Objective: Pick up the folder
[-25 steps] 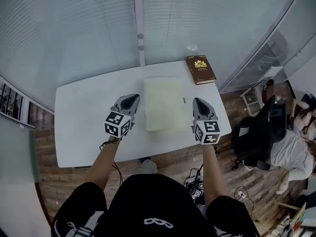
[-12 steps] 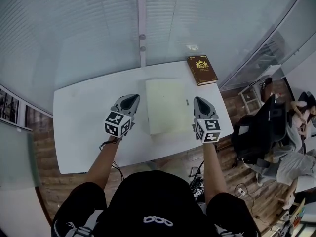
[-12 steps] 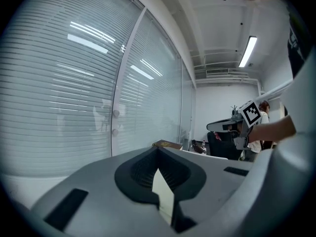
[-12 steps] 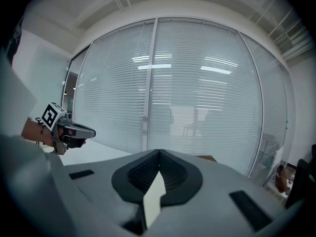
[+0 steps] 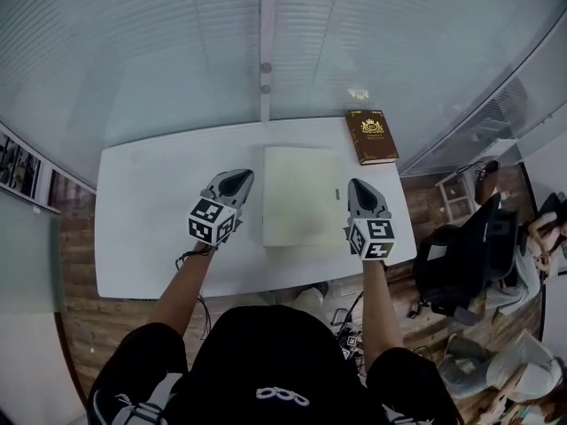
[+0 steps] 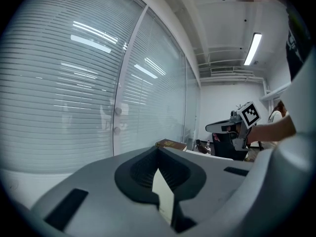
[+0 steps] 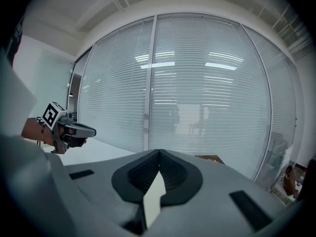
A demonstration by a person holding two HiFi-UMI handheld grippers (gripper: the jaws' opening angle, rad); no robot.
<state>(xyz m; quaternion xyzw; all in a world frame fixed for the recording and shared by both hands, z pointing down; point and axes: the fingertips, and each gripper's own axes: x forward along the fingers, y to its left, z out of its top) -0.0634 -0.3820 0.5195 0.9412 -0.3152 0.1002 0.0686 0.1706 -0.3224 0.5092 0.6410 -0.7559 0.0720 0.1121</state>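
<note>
On a white table (image 5: 142, 220) set against a glass wall with lowered blinds (image 5: 159, 51), we hold a gripper in each hand, one on either side of the folder. At the left, our left gripper (image 5: 237, 176) points toward the far edge of the table. Its jaws are pressed together with nothing between them, and its tip is just beside the folder's left edge, with a thin strip of tabletop showing between the two.

The folder (image 5: 301, 195), pale yellow-green and closed, lies flat in the middle of the table. No jaw holds it.

To its right, our right gripper (image 5: 358, 184) runs alongside the folder's right edge. Its jaws are likewise closed tight on nothing. From the head view we cannot tell whether either gripper touches the tabletop.

Farther right, a brown book (image 5: 371, 136) with a gold emblem on its cover rests at the table's far corner, apart from the folder. Beyond the table's right end, a dark office chair (image 5: 456, 259) stands on the wooden floor.
</note>
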